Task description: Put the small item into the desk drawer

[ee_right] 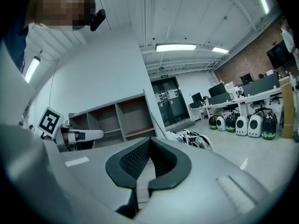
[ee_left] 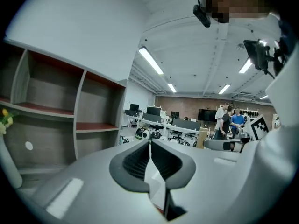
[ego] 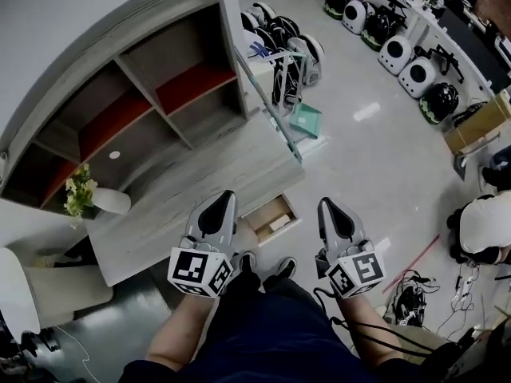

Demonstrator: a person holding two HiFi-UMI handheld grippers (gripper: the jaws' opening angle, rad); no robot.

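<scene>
In the head view both grippers are held up in front of me, above the desk's near edge. My left gripper (ego: 224, 198) is shut, its jaws meeting at the tips with nothing between them; in its own view the left gripper (ee_left: 150, 142) points at the room, not at the desk. My right gripper (ego: 328, 206) is likewise shut and empty, and the right gripper (ee_right: 149, 141) faces the shelves. Between the two, lower down, the desk drawer (ego: 267, 211) stands open. A small pale item (ego: 279, 223) lies inside it.
The grey desk (ego: 184, 186) carries a white vase of flowers (ego: 89, 198). Behind it stands an open shelf unit (ego: 136, 102). A pale chair (ego: 32, 290) is at the left. A person (ego: 485, 228) sits at the right, with cables (ego: 411, 294) on the floor.
</scene>
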